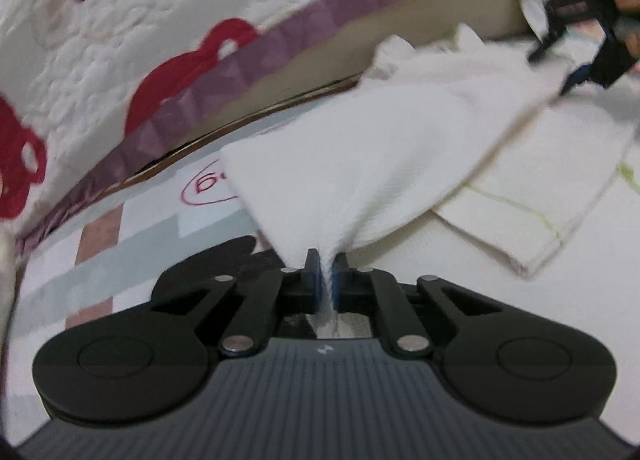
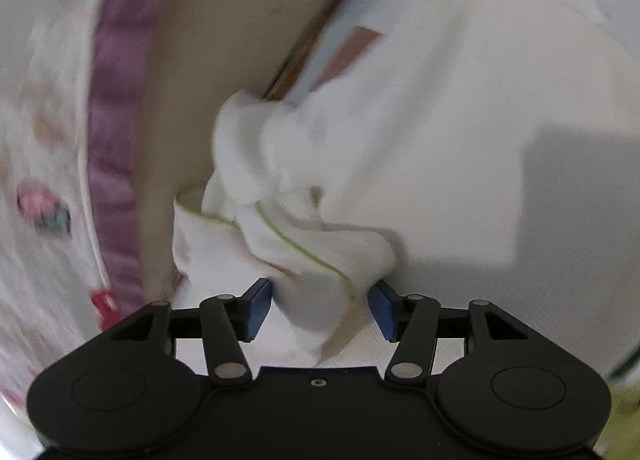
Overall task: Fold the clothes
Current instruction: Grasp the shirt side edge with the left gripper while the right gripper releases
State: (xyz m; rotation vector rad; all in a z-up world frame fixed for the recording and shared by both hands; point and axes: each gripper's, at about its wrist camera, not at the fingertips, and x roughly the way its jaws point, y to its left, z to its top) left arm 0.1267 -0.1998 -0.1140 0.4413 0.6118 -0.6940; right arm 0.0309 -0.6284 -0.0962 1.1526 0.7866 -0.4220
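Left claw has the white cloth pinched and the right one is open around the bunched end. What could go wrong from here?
1. The left claw pinches only a narrow corner of the white cloth; a pull may slip it free.
2. The right claw is open around a crumpled edge; closing now would likely trap several layers and spoil the fold.
3. The cloth lies close to the purple-edged bedding and may drag against it.

Left tongs (image 1: 327, 274) pinch white cloth (image 1: 380, 148) corner, lifted off mat (image 1: 120, 244).
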